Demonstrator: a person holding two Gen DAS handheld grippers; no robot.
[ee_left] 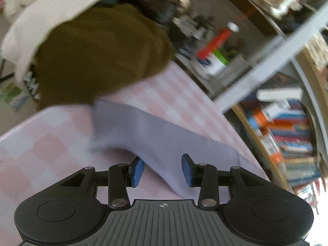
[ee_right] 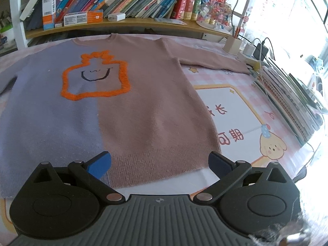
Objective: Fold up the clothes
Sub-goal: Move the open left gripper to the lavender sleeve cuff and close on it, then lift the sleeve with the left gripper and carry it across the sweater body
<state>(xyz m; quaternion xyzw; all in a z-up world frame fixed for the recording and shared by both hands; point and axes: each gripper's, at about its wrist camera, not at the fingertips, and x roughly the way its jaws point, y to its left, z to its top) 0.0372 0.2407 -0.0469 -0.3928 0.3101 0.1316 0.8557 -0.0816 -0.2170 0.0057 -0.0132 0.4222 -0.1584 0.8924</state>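
A sweater (ee_right: 123, 106), half lilac and half dusty pink with an orange outlined smiling figure, lies flat on the pink checked table (ee_right: 235, 110), neck toward the bookshelf. Its pink sleeve (ee_right: 209, 59) stretches to the far right. My right gripper (ee_right: 160, 164) is open just above the hem, near the pink bottom corner. In the left wrist view the lilac sleeve (ee_left: 160, 141) lies across the checked cloth (ee_left: 176, 94). My left gripper (ee_left: 163, 170) is open with its blue pads either side of the sleeve, holding nothing.
A pile of olive (ee_left: 98, 57) and white (ee_left: 51, 14) clothes sits at the far end of the table in the left wrist view. Bookshelves (ee_right: 127, 2) line the back. A pen cup (ee_right: 232, 45), chargers with cables (ee_right: 258, 49) and stacked books (ee_right: 291, 94) stand along the right edge.
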